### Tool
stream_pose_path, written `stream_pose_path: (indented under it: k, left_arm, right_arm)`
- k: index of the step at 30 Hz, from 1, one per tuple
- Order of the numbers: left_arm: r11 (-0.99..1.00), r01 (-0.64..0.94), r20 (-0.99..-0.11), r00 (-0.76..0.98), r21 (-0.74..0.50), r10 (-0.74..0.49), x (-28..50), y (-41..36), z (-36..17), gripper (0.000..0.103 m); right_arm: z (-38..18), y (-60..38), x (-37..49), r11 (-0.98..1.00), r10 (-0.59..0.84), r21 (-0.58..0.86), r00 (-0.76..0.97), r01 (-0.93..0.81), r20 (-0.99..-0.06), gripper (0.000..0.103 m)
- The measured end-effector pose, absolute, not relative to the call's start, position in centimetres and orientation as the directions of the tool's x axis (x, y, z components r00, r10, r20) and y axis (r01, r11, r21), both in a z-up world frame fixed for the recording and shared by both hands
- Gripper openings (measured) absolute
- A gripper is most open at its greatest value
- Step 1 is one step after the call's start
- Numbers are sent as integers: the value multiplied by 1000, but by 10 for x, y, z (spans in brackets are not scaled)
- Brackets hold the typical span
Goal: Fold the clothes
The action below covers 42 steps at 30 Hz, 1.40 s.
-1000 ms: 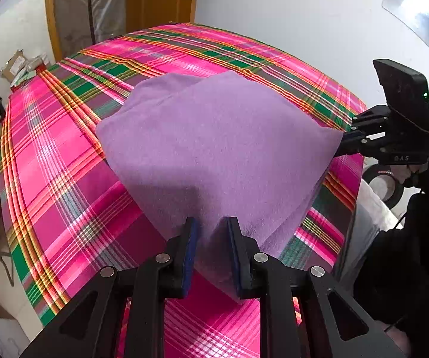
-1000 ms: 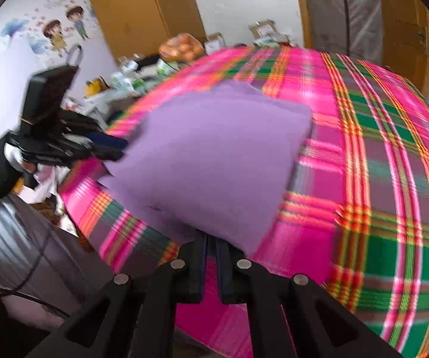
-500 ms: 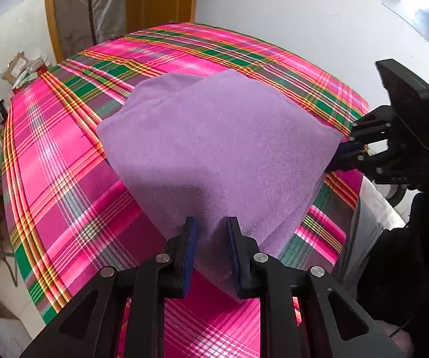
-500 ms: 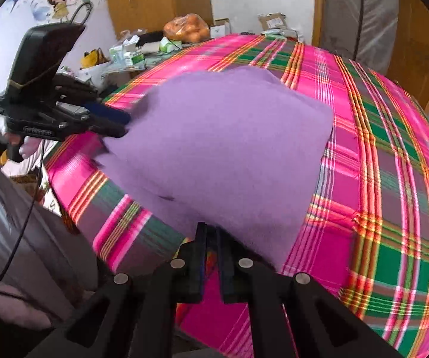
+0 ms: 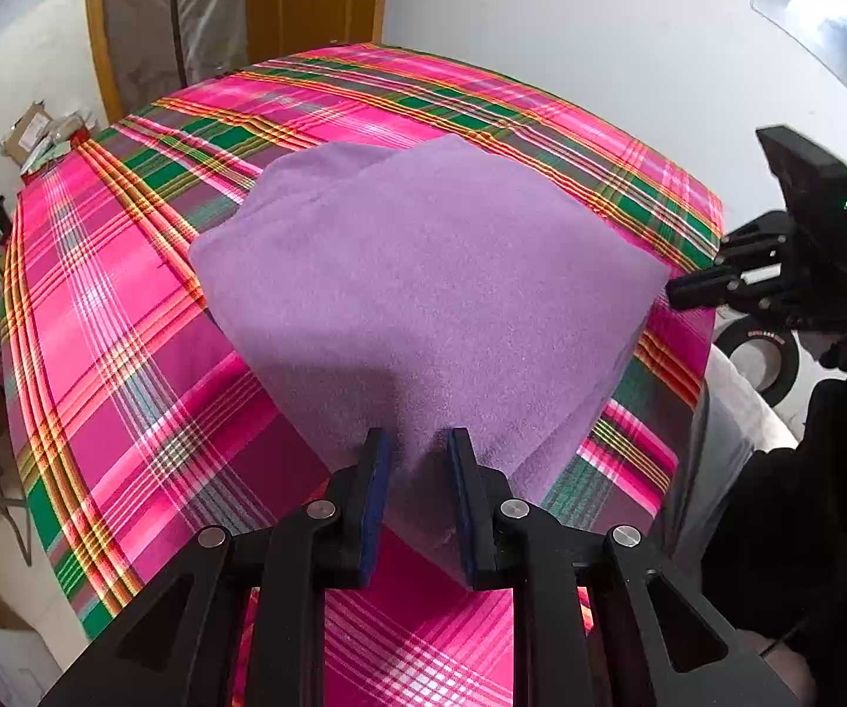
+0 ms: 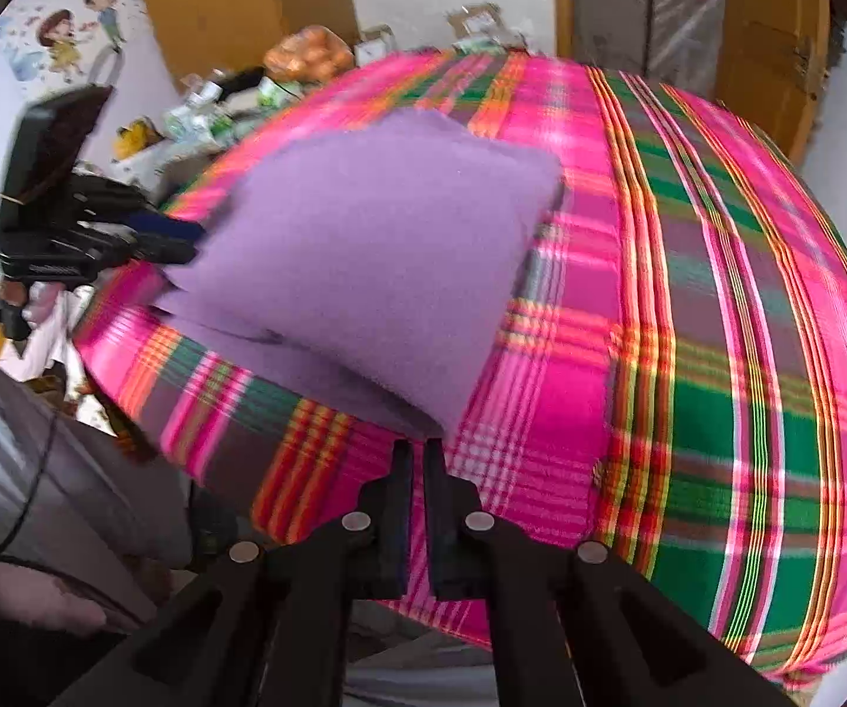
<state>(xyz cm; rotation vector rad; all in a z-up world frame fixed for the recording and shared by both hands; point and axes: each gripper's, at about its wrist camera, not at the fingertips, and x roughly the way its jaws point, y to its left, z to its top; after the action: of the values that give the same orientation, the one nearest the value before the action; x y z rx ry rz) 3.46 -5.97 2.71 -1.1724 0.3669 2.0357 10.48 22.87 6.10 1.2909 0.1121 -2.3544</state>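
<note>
Shifting since the earlier right wrist frame: right-hand view swung, now blurring, purple cloth's near corner sitting just ahead of the fingertips instead of running down between them. Left wrist view unchanged, same grip as before.

Lying across the pink plaid bedspread [image 5: 129, 353], left to right: purple cloth [image 5: 423, 283] folded, near corner lifting off the bed. Pinching that corner: left gripper [image 5: 413, 459], blue pads [image 5: 377, 471] slightly apart with a bunch of fabric filling the gap. Sitting at the cloth's far right corner: right gripper [image 5: 680, 293], dark tips touching the edge there.

Right wrist view: left gripper [image 6: 188, 238] at far left on the cloth's corner; purple cloth [image 6: 376, 247] mid-frame; right gripper [image 6: 417, 448] jaws closing, pressed nearly together, cloth corner meeting the tips but grip unclear through blur.
</note>
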Motion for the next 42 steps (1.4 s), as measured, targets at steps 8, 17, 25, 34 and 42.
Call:
stream_pose_path:
  k: [8,17,25,34,42]
  left_arm:
    - [-658,-744,-841,-281,-114,463,43,-57,27,21]
    - [-651,-745,-826,-268,-148,495,48,-64,33,22]
    - [-675,-716,-829,-259,-180,495,39,-68,30,22]
    - [-740,-622,-822,-262,-256,505,0,-62,20,21]
    - [-775,-558,-773,-338,-296,538,-27,-68,38,22]
  right_arm:
    - [79,209,83,-852,-473,212,-532,478,-703,3]
    - [65,223,70,-858,-484,272,-509,435,-712,3]
    - [61,220,57,-852,-502,300,-501,430,-705,4]
    - [61,209,24,-845,-520,335,-497,416,-695,11]
    - [72,210,-4,-855,-512,338,-536,392,-671,11]
